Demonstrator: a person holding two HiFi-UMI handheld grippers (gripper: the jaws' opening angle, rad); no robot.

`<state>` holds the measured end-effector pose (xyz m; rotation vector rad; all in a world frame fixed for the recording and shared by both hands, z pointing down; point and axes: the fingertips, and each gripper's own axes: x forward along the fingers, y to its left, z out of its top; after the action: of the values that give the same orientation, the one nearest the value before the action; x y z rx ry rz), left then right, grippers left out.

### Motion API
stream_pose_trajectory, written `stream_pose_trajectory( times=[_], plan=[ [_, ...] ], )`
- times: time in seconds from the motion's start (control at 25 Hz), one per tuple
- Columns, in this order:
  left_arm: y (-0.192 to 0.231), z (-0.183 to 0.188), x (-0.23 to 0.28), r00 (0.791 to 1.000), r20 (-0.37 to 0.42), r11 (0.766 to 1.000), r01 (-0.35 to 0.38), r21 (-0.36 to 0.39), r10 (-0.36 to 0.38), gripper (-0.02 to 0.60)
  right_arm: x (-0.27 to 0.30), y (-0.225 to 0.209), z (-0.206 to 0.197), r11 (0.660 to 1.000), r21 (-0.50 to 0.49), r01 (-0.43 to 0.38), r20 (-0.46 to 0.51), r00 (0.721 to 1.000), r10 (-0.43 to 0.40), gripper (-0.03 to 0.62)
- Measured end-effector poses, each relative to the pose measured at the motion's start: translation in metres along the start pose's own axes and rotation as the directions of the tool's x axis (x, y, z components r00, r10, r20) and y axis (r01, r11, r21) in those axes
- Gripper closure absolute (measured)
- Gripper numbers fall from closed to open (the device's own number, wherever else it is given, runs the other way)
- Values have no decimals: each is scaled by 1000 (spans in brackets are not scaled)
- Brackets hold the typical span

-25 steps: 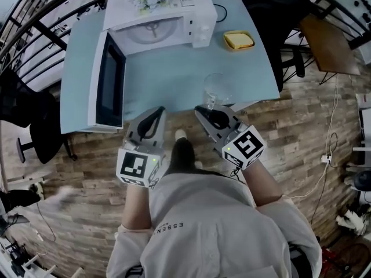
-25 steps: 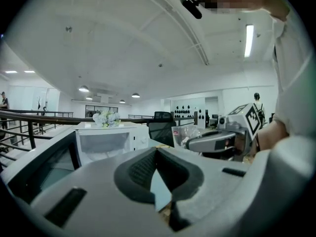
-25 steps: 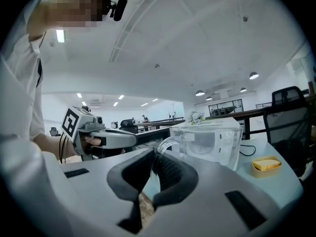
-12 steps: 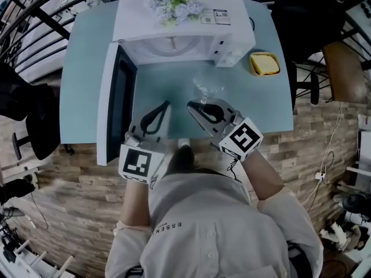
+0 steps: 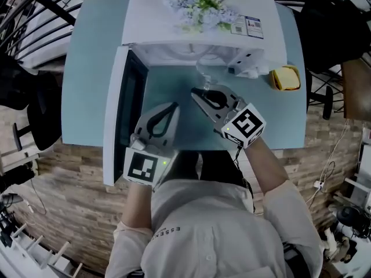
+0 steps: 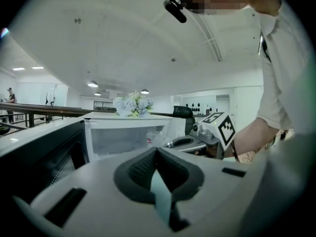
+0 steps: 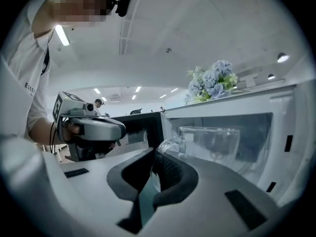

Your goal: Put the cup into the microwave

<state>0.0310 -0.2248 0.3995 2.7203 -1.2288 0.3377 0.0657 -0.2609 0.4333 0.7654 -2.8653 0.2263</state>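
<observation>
Standing upright, the cup [image 7: 211, 143] points its handle at the right claw [image 7: 155, 157].

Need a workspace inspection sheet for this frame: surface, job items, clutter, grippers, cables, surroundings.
Surface: light blue table; it carries the microwave.
Job's things: white microwave with its door swung open to the left. The clear glass cup is at the opening, not yet inside.
Clutter: flowers on top of the microwave; small yellow item on the table to its right.
Grippers: right gripper shut on the cup's handle; left gripper shut and empty, over the table near the door.
Cables: thin cable hanging from the right gripper; white cable on the floor at right.
Surroundings: wood-plank floor; black chair at left.
</observation>
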Motion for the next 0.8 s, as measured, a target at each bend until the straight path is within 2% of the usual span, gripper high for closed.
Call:
stream_pose_trajectory(
  times=[0.44,0.8],
  plan=[
    [23,-21,26,998,-39,998,-57,-34,56,581,48,-41,-20,997,-21,-68,-16,998,67,572],
    [30,-39,37,995,-52,994,-85,-63,82,581,74,-55,-29,994,-49,-101,-1,995,101,569]
  ],
)
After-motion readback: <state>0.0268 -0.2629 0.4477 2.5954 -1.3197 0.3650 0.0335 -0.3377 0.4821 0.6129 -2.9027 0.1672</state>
